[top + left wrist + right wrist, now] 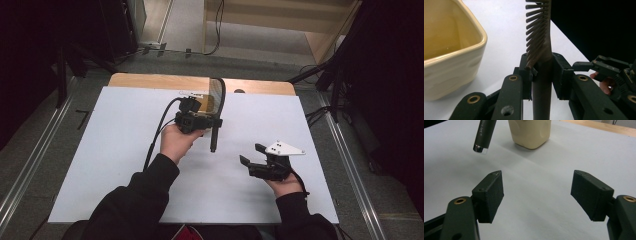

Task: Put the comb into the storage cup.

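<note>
Jaws first: from the high view, the left gripper (200, 120) has its jaws clamped on a dark hairbrush (216, 112), which hangs just on the near side of the cream cup (214, 95), handle pointing down toward the white table (115, 150). The right gripper (251, 156) sits well off to the right of the cup, jaws spread wide with nothing in them.

Left gripper view: the jaws pinch the hairbrush (541, 47) right where the handle meets the bristles, bristle end pointing up and away. The cup (451, 50) is just left of it, and what I can see of its inside looks empty. The right gripper (599, 68) shows farther off.

Right gripper view: both pads wide apart over bare table, the brush handle tip (482, 137) hanging in the air left of the cup (530, 132).

My guess is we're mid-carry, brush headed for the cup. Next move would need lifting the handle over the rim and lowering it in without knocking the cup over.
</note>
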`<state>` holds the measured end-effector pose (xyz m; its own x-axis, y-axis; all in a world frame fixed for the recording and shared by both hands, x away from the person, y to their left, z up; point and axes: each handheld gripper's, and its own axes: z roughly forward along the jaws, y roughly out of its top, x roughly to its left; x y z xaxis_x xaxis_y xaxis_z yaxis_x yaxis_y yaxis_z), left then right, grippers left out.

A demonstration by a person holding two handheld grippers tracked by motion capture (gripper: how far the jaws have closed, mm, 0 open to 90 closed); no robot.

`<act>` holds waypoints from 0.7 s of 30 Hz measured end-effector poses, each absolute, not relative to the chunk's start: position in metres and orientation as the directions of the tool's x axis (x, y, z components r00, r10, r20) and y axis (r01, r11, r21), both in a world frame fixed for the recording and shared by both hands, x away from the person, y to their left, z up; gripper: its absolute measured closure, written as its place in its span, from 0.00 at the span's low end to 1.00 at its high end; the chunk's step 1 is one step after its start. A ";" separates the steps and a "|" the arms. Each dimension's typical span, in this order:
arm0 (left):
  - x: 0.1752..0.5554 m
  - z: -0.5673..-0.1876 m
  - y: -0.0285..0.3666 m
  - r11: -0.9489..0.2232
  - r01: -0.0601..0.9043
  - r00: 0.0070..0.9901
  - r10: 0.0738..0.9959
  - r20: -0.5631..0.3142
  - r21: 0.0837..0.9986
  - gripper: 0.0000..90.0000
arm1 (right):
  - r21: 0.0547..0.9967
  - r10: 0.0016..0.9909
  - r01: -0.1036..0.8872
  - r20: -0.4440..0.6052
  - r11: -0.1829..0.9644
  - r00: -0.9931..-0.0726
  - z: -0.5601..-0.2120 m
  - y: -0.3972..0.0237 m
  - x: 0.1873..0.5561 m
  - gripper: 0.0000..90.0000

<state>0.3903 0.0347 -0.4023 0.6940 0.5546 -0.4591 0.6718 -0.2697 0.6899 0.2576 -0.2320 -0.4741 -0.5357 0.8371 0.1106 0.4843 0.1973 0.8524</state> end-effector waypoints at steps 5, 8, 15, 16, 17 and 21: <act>0.393 -0.398 0.039 -0.257 0.669 0.693 0.555 -0.460 0.697 0.81 | 0.851 0.834 0.488 0.120 0.193 -0.539 -0.478 -0.236 0.254 0.27; 0.394 -0.395 0.041 -0.250 0.667 0.692 0.555 -0.461 0.701 0.81 | 0.849 0.835 0.494 0.128 0.186 -0.535 -0.480 -0.238 0.251 0.27; 0.397 -0.388 0.039 -0.250 0.655 0.701 0.553 -0.451 0.713 0.81 | 0.846 0.828 0.503 0.148 0.178 -0.540 -0.482 -0.241 0.244 0.27; 0.398 -0.388 0.039 -0.248 0.657 0.700 0.551 -0.454 0.712 0.81 | 0.846 0.829 0.505 0.152 0.172 -0.538 -0.483 -0.242 0.244 0.27; 0.399 -0.387 0.039 -0.251 0.657 0.700 0.554 -0.451 0.711 0.81 | 0.846 0.831 0.503 0.148 0.174 -0.536 -0.484 -0.243 0.243 0.27; 0.402 -0.383 0.038 -0.252 0.650 0.705 0.553 -0.444 0.717 0.81 | 0.844 0.835 0.508 0.147 0.174 -0.530 -0.485 -0.246 0.241 0.27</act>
<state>0.4019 0.0385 -0.3830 0.7050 0.5529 -0.4441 0.6496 -0.2522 0.7173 0.2406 -0.2457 -0.4846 -0.5303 0.8349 0.1471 0.5081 0.1741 0.8435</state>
